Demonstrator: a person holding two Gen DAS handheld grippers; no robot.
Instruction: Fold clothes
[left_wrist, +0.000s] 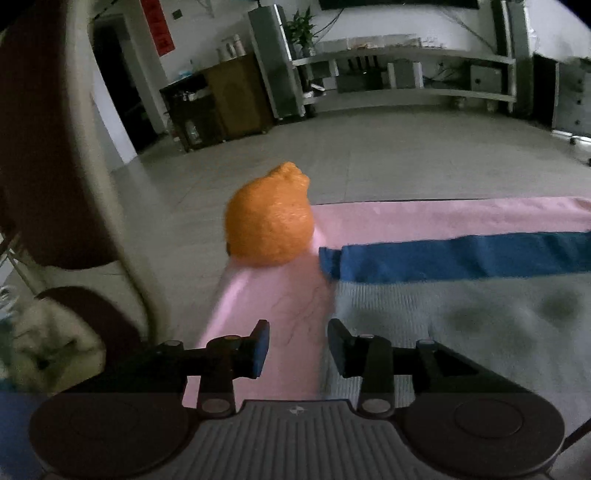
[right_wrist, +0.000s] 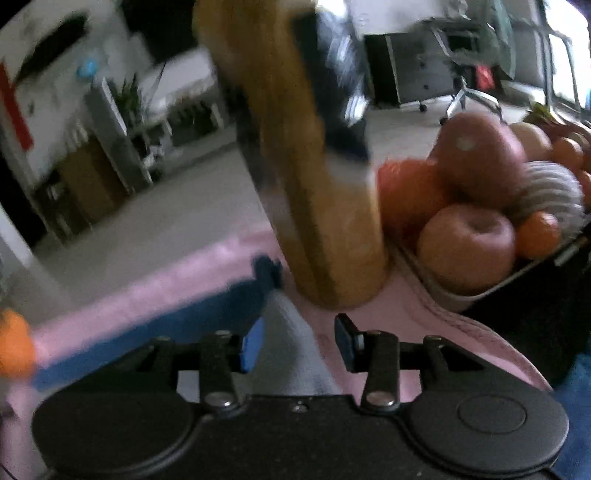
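Observation:
A pale grey knit garment (left_wrist: 461, 332) with a dark blue band (left_wrist: 461, 254) along its far edge lies flat on a pink table cover (left_wrist: 280, 295). My left gripper (left_wrist: 298, 347) hovers over the garment's left edge, open, with only cover and cloth showing below the gap. In the right wrist view, the garment's right corner (right_wrist: 291, 343) runs up between the fingers of my right gripper (right_wrist: 299, 345). Those jaws stand apart and the pads do not press the cloth. The blue band (right_wrist: 147, 325) stretches away to the left.
An orange fruit (left_wrist: 269, 221) sits on the cover's far left corner, just beyond the garment. A tall yellow-brown container (right_wrist: 325, 184) stands close ahead of the right gripper. To its right is a basket (right_wrist: 454, 299) piled with apples (right_wrist: 469, 247) and oranges. Beyond the table edge is floor.

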